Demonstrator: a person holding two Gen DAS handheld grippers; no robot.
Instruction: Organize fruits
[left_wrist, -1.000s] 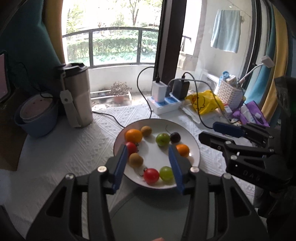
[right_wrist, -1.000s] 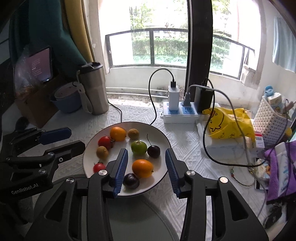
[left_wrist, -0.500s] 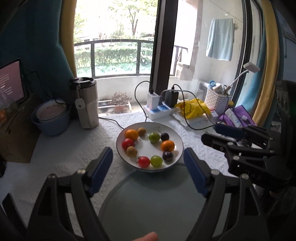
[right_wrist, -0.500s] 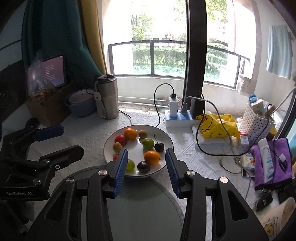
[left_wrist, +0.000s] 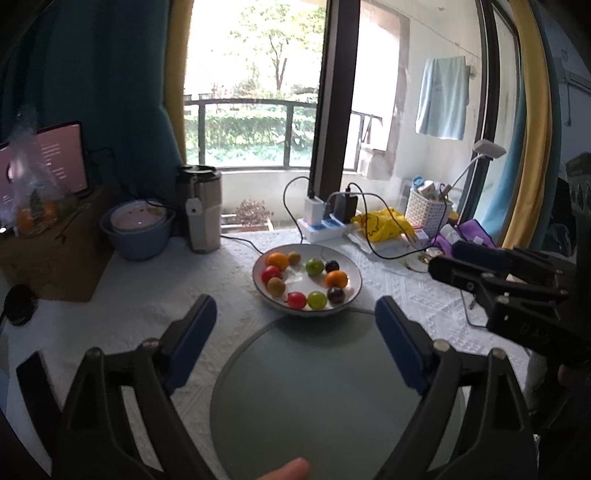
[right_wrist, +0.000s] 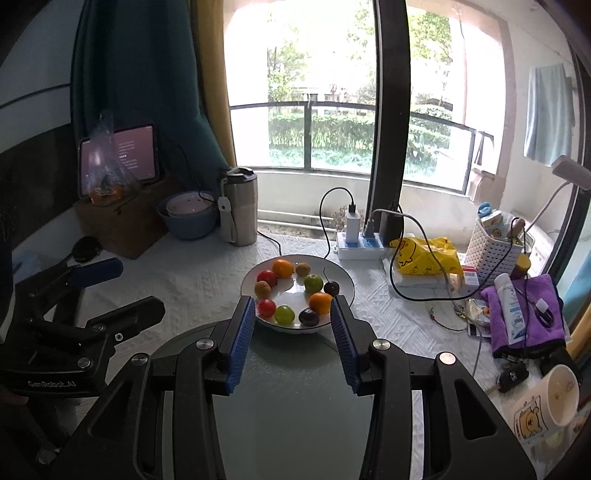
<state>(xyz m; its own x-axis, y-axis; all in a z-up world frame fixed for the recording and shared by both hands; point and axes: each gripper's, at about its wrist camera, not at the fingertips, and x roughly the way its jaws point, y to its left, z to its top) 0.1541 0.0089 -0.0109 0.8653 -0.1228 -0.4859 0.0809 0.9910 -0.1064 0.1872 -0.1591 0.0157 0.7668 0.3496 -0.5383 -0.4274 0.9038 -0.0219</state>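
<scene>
Both grippers drawn back from plate of fruit (left_wrist: 351, 295), left jaws opening empty, right jaws part-open, empty

You see a glossy white ceramic plate (right_wrist: 341, 275) on a rough embossed cloth (right_wrist: 207, 275), beside a brushed-metal tumbler (right_wrist: 242, 212).

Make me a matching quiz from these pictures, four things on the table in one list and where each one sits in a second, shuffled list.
Things:
1. white plate
2. steel tumbler
3. blue bowl
4. white basket

Places:
A. far right of the table, with bottles standing in it
B. far left, beside the brown box
C. middle of the table, holding a ring of fruit
D. between the blue bowl and the power strip

Pairs: 1-C, 2-D, 3-B, 4-A
</scene>
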